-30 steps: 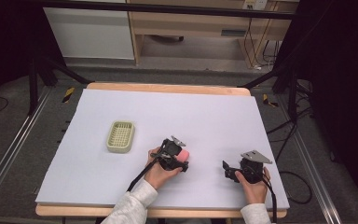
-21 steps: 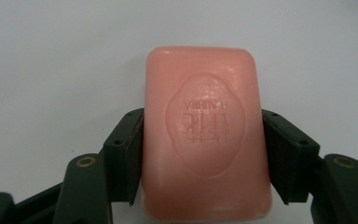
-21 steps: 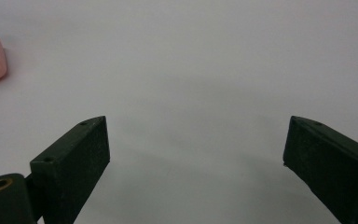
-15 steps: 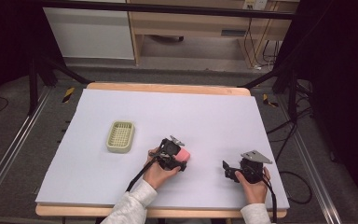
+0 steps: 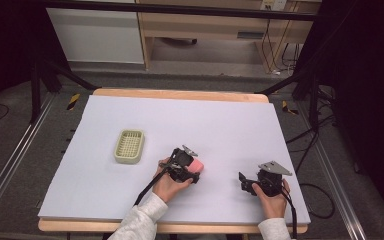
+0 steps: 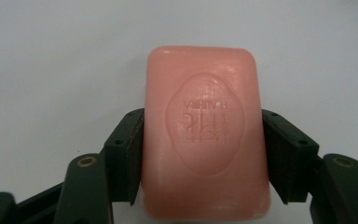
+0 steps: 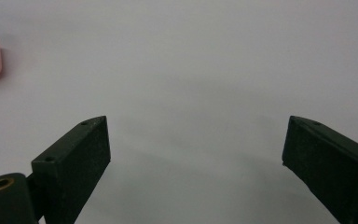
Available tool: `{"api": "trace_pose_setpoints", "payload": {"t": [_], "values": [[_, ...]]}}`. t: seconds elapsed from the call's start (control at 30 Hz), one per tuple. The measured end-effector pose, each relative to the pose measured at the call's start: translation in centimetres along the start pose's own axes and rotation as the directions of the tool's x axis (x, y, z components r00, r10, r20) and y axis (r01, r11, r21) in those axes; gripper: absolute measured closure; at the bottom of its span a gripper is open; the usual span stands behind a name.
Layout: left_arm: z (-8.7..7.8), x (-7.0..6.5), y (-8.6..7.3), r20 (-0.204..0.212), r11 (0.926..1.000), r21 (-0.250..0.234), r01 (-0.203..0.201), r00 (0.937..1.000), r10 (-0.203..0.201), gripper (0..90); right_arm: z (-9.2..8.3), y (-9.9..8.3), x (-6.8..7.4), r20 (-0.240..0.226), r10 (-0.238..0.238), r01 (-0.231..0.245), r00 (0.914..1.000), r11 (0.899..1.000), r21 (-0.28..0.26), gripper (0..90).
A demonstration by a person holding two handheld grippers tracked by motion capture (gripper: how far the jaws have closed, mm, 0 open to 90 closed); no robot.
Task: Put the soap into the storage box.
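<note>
Fingers, left: the left gripper [image 6: 200, 163] has its black fingers [image 6: 126, 158] pressed against both long sides of the pink soap bar [image 6: 205, 130], and it's gripped!
Fingers, right: the right gripper [image 7: 196, 163] is spread wide with nothing between, low over the white surface [image 7: 191, 60].
Soap, place: near the front middle of the surface, in the left gripper, well apart from the right one; stamped face up, whether it's lifted or resting I can't tell.
Soap, handling: looks like a stiff, smooth block, light enough for one gripper, likely slippery at the rounded edges and easy to dent if squeezed hard.
Soap, hold: the flat long sides near mid-length, just where the fingers sit now, look the safest bet.
Container: the pale green slatted soap dish [image 5: 129, 146] sits left of the soap, nothing in it.
</note>
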State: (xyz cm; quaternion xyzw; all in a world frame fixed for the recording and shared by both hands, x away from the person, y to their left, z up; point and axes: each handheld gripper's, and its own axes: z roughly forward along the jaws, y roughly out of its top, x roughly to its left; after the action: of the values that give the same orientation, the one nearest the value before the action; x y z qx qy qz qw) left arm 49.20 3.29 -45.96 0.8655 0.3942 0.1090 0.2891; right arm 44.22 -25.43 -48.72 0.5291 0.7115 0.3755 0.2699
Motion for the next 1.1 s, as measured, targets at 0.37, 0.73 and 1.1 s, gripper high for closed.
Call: {"api": "trace_pose_setpoints", "payload": {"t": [0.37,0.73,1.1], "values": [[-2.0,1.3,-0.5,0.011,0.9995,-0.031,0.011,0.9999,-0.010,37.3,0.0,0.0,0.0,0.002,0.000,0.000,1.0000,1.000,0.000,8.9],[-3.6,2.8,-1.3,0.018,0.9987,-0.039,0.033,0.9993,-0.032,37.3,0.0,0.0,0.0,0.000,0.002,-0.002,1.0000,1.000,0.001,9.1],[-4.9,4.0,-2.0,0.005,0.9985,-0.044,0.032,0.9995,-0.032,37.3,0.1,0.0,0.0,0.000,-0.004,0.004,1.0000,1.000,0.000,9.2]]}}
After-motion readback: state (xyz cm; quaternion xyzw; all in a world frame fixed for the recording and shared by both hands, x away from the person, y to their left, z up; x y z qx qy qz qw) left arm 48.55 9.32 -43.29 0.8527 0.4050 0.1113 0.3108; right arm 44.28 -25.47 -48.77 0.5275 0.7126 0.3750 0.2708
